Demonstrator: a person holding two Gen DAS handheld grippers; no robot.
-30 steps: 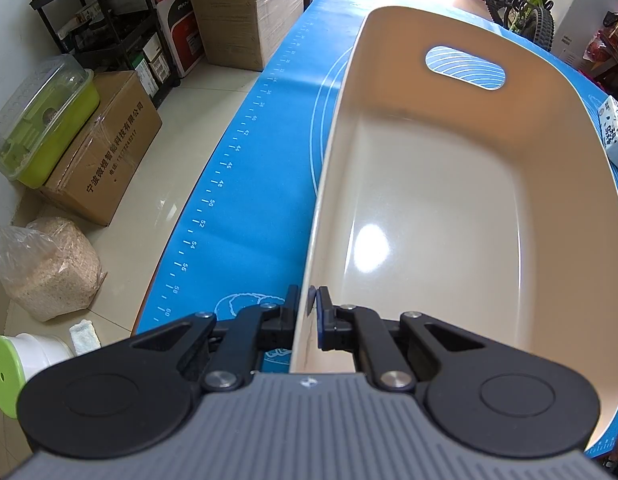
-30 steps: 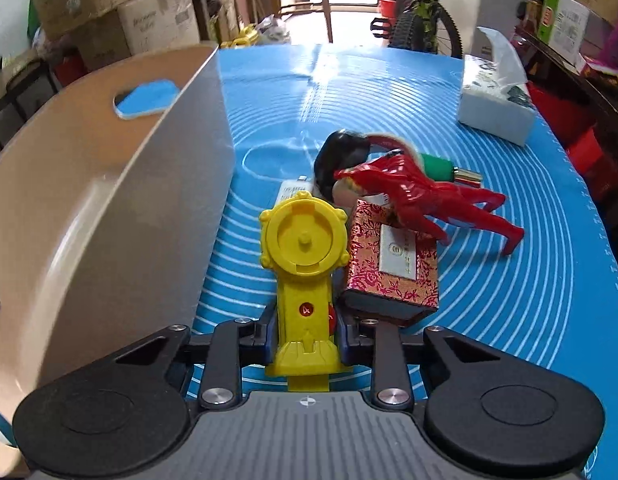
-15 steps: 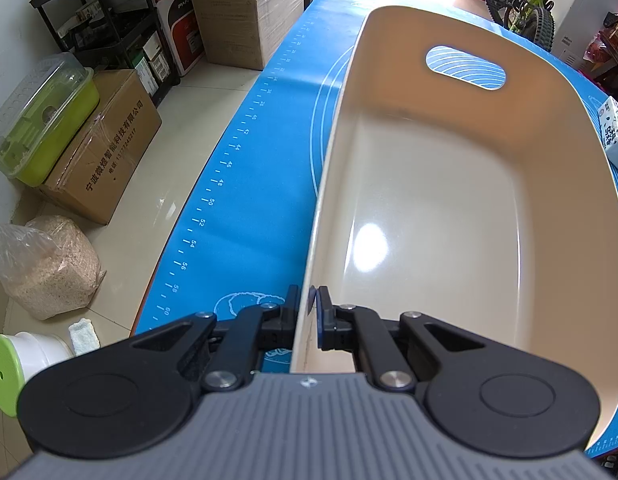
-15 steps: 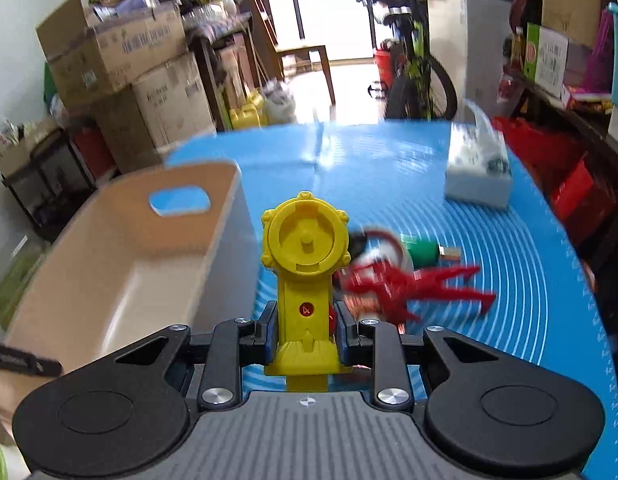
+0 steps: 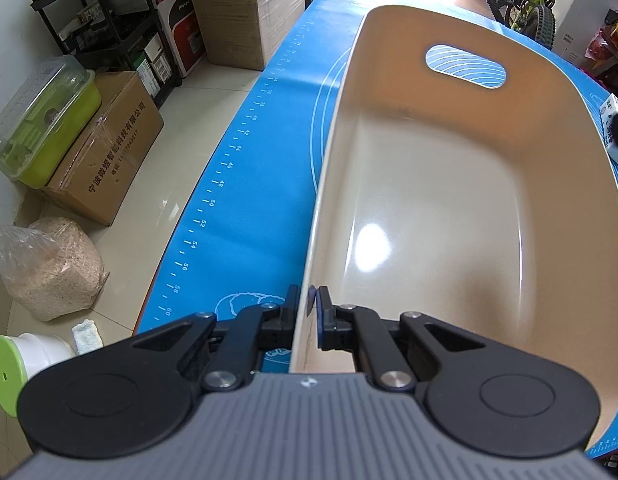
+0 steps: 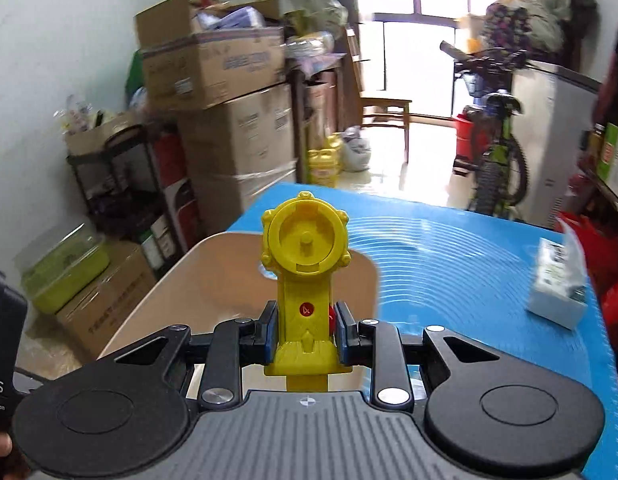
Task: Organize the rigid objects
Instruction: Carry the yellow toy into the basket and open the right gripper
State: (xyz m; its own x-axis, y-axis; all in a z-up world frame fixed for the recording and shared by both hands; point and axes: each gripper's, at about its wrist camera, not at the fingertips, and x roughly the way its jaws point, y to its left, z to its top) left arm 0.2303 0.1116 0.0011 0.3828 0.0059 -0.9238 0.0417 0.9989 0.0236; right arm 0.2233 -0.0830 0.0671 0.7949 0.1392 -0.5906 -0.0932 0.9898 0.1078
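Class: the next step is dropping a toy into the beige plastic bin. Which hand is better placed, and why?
Right. The right gripper already grips the yellow plastic toy launcher above the beige plastic bin; the left gripper is clamped on the bin's rim.

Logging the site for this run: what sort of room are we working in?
Probably a home storeroom or garage-like room: stacked cartons along the wall, a bicycle by the doorway, and a table under a blue mat serving as workspace.

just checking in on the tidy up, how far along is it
Early. Done: nothing; the beige bin is empty inside. In hand: the left gripper pinches the bin's near rim, and the right gripper holds a yellow toy launcher in the air in front of the bin. Left: dropping it in; other items aren't in view now.
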